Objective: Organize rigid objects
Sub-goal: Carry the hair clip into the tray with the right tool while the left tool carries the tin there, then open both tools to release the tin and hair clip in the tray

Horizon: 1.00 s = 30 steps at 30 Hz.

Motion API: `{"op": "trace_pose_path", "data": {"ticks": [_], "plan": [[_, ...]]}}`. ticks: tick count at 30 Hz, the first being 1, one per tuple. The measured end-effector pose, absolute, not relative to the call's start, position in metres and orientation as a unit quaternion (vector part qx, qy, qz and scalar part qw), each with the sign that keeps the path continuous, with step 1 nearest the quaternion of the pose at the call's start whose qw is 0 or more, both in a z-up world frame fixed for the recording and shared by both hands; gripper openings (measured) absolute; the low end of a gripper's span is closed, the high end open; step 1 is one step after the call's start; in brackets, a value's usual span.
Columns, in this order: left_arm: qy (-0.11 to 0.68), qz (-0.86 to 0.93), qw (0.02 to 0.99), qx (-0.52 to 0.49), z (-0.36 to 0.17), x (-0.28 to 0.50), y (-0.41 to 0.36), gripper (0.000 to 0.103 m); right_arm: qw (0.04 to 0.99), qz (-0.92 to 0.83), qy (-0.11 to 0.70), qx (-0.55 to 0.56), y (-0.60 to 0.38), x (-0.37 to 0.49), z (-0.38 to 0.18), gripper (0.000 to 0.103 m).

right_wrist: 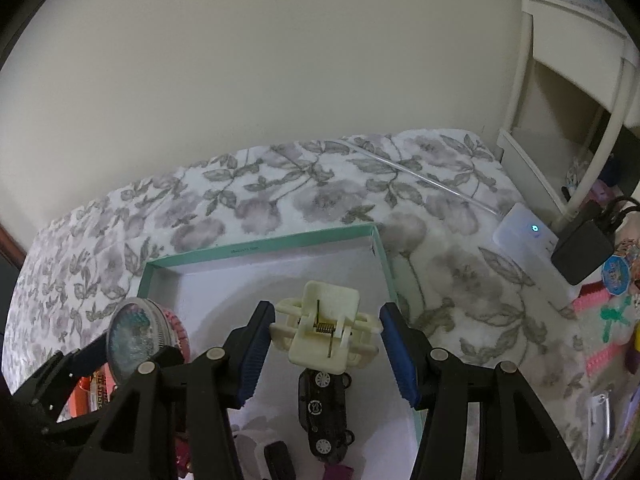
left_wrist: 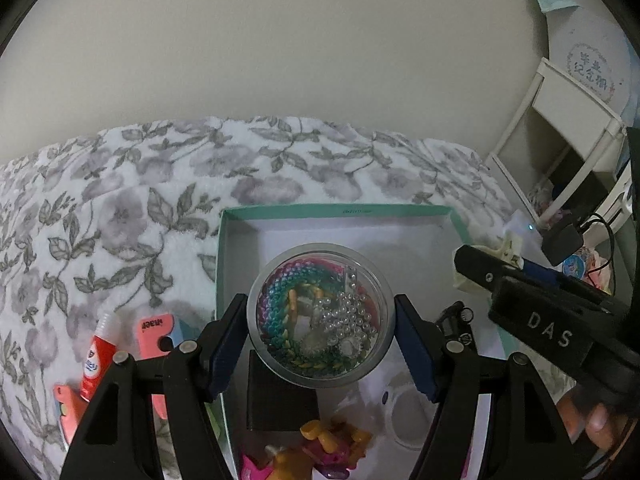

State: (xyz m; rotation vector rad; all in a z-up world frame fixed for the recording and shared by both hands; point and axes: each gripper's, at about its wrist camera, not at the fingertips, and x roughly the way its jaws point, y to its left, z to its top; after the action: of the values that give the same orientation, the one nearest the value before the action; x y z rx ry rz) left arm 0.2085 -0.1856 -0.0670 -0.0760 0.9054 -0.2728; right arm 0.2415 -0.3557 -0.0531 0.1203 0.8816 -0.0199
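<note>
A shallow teal-rimmed box (left_wrist: 340, 211) with a white floor lies on a floral blanket; it also shows in the right wrist view (right_wrist: 260, 246). My left gripper (left_wrist: 320, 340) is shut on a round clear jar of beads and braided bands (left_wrist: 318, 312), held over the box; the jar also shows in the right wrist view (right_wrist: 134, 340). My right gripper (right_wrist: 324, 354) is shut on a cream plastic clip with a metal spring (right_wrist: 326, 330), held above a black toy car (right_wrist: 324, 420) lying in the box.
In the box are a black block (left_wrist: 280, 396), a white ring (left_wrist: 408, 416) and orange-pink toys (left_wrist: 320, 448). Left of the box lie a red glue tube (left_wrist: 98, 360) and pink pieces (left_wrist: 154, 332). A white device (right_wrist: 524, 236), a black charger (right_wrist: 584, 246) and colourful toys (right_wrist: 612, 320) sit right.
</note>
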Motion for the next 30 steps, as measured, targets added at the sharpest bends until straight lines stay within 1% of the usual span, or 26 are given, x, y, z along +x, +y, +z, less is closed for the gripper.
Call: {"op": "trace_pose_path", "data": {"ticks": [6, 27, 29, 30], "plan": [[0.435, -0.137, 0.889, -0.044, -0.074, 0.209, -0.182, 0.072, 0.901, -0.017, 0.43, 0.056, -0.356, 0.244, -0.059, 0.058], [0.441, -0.152, 0.883, -0.051, -0.071, 0.208, -0.177, 0.074, 0.892, -0.024, 0.447, 0.055, -0.356, 0.247, -0.073, 0.058], [0.442, -0.15, 0.883, -0.052, -0.071, 0.208, -0.175, 0.074, 0.893, -0.024, 0.446, 0.055, -0.356, 0.246, -0.073, 0.061], [0.443, -0.147, 0.883, -0.053, -0.071, 0.209, -0.174, 0.075, 0.893, -0.025, 0.445, 0.056, -0.356, 0.246, -0.072, 0.065]]}}
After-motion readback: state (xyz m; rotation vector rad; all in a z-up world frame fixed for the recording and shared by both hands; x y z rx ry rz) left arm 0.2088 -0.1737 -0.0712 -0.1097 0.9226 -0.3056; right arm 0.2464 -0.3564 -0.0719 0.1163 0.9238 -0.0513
